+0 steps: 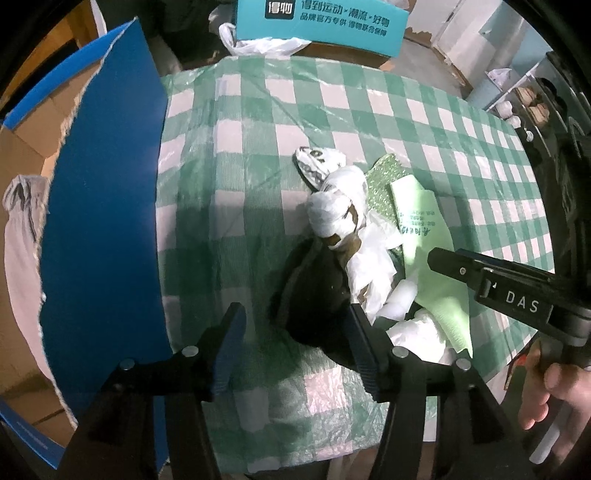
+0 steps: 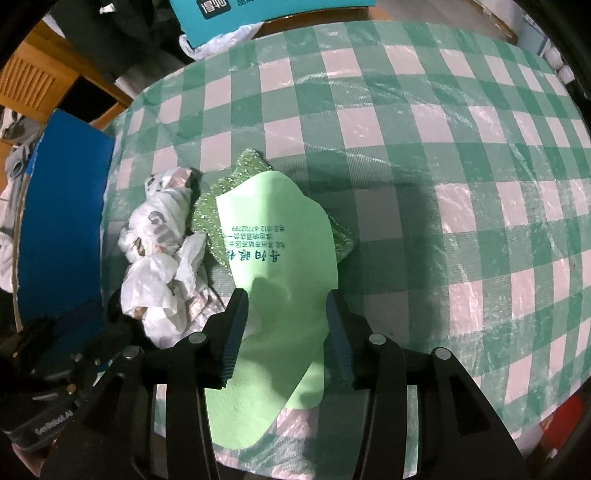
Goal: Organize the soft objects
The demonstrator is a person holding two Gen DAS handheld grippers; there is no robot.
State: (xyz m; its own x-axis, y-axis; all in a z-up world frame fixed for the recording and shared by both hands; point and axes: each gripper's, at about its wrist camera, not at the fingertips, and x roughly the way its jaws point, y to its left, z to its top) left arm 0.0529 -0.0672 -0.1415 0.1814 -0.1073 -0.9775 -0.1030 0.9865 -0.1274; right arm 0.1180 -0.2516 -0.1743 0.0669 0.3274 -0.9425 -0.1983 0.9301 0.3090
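Observation:
A pile of soft things lies on the green checked tablecloth [image 1: 258, 122]: a crumpled white plastic bag [image 1: 340, 206], a glittery green scrubbing cloth [image 1: 384, 177], a pale green wiping cloth with printed text [image 1: 428, 236] and a dark fabric item [image 1: 317, 291]. My left gripper [image 1: 295, 325] is open, its right finger against the dark item. My right gripper [image 2: 284, 317] is open, its jaws on either side of the pale green cloth [image 2: 280, 236]. The white bag [image 2: 162, 243] lies to its left, the glittery cloth [image 2: 210, 206] under the pale one.
A blue-sided cardboard box [image 1: 99, 229] stands at the table's left edge, with grey and white clothing [image 1: 18, 236] inside. A teal box with Chinese print [image 1: 317, 22] and a white bag [image 1: 258, 46] sit beyond the far edge. A wooden cabinet [image 2: 37, 85] stands at far left.

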